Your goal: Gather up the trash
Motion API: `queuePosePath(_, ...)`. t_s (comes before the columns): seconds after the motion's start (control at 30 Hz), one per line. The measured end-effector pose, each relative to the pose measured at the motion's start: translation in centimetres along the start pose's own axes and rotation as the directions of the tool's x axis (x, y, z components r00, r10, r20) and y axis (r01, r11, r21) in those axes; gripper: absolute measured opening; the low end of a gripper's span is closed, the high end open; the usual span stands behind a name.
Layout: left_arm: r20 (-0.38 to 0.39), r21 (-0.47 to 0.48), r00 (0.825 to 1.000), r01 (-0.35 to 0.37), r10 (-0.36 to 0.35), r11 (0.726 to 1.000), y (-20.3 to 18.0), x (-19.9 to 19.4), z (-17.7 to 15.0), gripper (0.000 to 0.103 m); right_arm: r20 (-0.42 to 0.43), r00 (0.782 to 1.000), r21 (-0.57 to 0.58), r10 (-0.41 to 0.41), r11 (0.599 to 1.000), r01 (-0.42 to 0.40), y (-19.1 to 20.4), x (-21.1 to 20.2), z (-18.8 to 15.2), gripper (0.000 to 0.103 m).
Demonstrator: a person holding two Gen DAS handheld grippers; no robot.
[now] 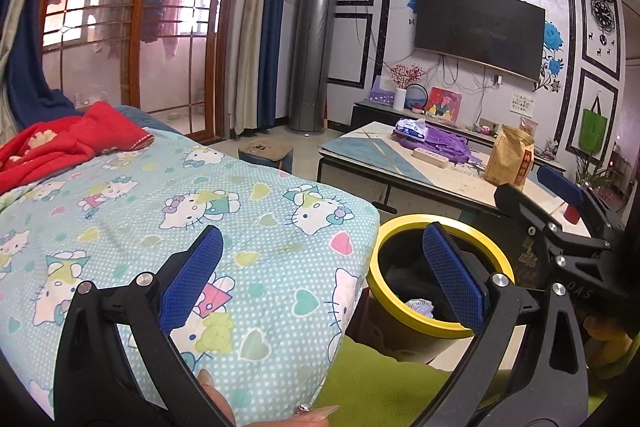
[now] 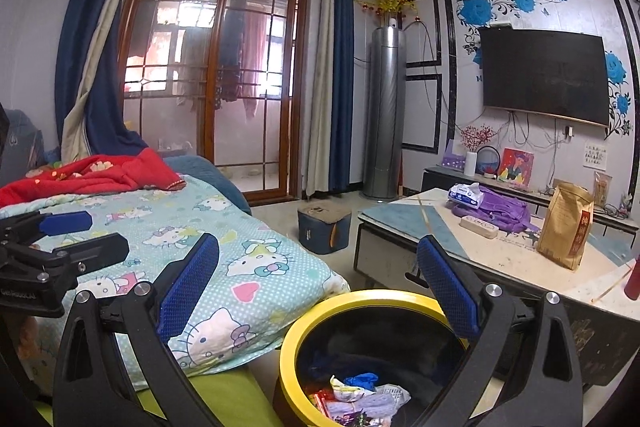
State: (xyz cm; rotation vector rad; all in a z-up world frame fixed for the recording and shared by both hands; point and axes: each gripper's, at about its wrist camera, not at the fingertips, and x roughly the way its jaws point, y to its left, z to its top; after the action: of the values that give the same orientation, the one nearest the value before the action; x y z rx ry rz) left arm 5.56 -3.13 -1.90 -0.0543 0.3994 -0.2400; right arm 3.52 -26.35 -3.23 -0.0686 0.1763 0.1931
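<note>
Trash point(image 2: 360, 401) sits at the bottom of the yellow-rimmed bin point(image 2: 298, 323), which stands on the floor between the corner of the bed point(image 2: 256, 255) and the near edge of the low table point(image 2: 516, 259). From my right wrist view I make out crumpled wrappers, a blue scrap and pale paper or film, all loose. I judge these pieces to be light, soft and crushable, a little slippery where they are glossy; a pinch on a crumpled fold or bunched edge should hold better than a flat face.

My right gripper point(image 2: 320, 287) hangs just above the bin's mouth, fingers spread wide with nothing between them. My left gripper point(image 1: 320, 275) hovers over the bed's corner beside the bin, also spread and empty.

The bin has a dark lining and is only filled at the bottom, so there is plenty of room. On the table I see a brown paper bag point(image 2: 566, 227), a pack of tissues point(image 2: 466, 195), a purple cloth bundle point(image 2: 504, 207) and a power strip point(image 2: 478, 227); whether any of these counts as trash I cannot tell.
</note>
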Motion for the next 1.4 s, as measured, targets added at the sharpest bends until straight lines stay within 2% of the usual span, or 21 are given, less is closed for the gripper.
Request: queuePosePath(1.4, 0.022, -0.022, 1.000, 0.000, 0.001, 1.000, 0.52, -0.16, 0.08, 0.092, -0.009, 1.000, -0.004, 0.002, 1.000, -0.003, 0.09, 0.28, -0.40, 0.097)
